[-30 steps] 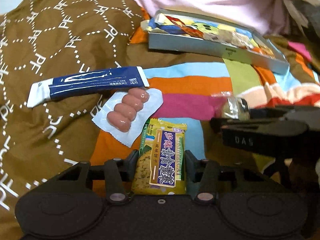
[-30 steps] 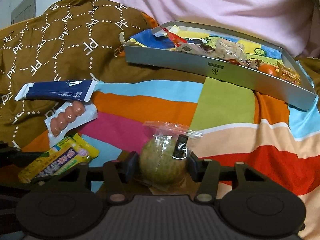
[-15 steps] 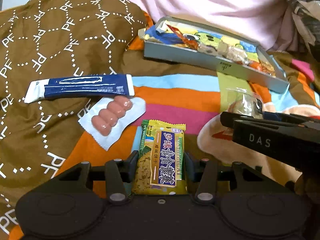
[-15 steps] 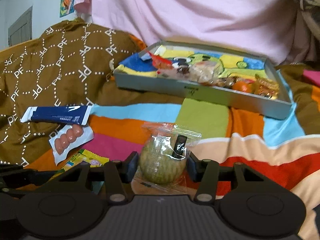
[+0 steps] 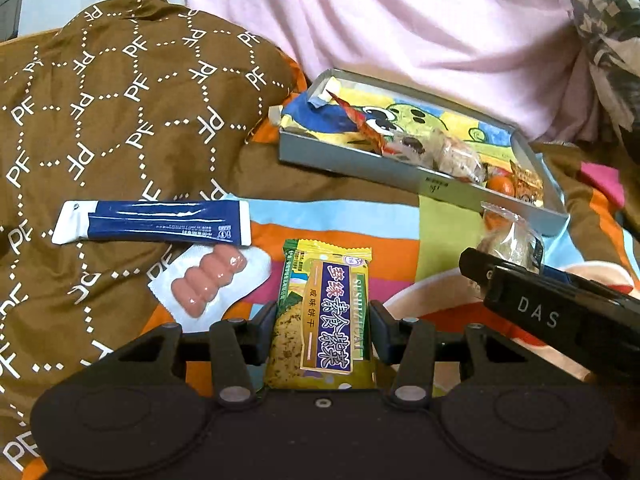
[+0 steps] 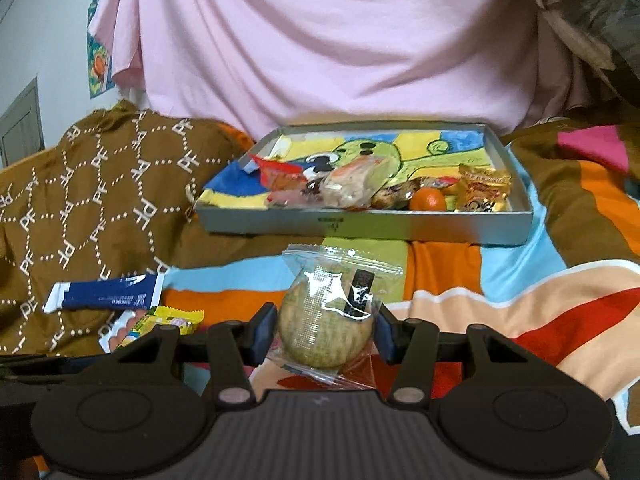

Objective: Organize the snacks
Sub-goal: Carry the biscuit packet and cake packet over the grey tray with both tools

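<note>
- Two grippers each hold a snack above the striped blanket.
- The left gripper squeezes a yellow cracker pack.
- The right gripper squeezes a round wrapped cookie, in front of the grey snack box.

Brown quilt w/ white dotted "PF" lattice, upper left. Striped blanket: orange, blue, green, pink. Grey tray, cartoon liner. Yellow-green pack. Navy stick. Pink cloth up top.
</note>
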### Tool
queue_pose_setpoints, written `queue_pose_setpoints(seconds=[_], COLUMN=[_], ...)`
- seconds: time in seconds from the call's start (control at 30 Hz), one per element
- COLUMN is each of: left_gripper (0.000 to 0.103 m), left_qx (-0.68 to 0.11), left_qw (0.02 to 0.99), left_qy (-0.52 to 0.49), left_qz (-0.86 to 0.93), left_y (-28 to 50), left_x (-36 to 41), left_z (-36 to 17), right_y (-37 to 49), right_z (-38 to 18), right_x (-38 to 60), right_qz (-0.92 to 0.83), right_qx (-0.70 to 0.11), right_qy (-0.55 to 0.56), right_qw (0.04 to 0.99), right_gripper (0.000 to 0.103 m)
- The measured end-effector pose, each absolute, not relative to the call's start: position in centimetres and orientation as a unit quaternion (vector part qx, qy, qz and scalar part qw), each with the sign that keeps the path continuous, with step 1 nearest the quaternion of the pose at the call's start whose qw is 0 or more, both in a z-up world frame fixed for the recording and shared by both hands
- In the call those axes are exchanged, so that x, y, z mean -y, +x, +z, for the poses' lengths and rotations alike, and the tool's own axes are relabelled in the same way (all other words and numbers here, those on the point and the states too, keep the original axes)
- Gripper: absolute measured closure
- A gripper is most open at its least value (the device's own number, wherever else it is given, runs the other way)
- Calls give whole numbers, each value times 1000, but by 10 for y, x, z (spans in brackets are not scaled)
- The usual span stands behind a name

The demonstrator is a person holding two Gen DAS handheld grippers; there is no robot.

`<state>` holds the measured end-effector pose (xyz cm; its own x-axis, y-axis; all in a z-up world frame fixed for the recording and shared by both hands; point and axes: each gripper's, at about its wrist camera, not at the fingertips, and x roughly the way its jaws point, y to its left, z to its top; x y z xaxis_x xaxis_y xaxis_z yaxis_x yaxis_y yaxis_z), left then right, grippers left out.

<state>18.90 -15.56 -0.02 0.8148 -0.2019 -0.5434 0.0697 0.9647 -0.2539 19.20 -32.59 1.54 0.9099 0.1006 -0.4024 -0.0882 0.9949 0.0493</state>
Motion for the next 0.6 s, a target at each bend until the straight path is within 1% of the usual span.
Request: queue_pose_setpoints(seconds=[0.2, 0.6], left_gripper=[53, 53], left_qx=[-292, -252], left_qw=[946, 956], left_qy=[-126, -130], left_qz=[-61, -73], left_y=[198, 212], left_x=[156, 169], left_z=[9, 30], right_y=[192, 191], right_z=[23, 32], right_x=[335, 352], right_qz=[38, 13], right_qx=[-182, -156], right_qy=[29, 59], right_qw=[982, 986], right_gripper=[48, 48])
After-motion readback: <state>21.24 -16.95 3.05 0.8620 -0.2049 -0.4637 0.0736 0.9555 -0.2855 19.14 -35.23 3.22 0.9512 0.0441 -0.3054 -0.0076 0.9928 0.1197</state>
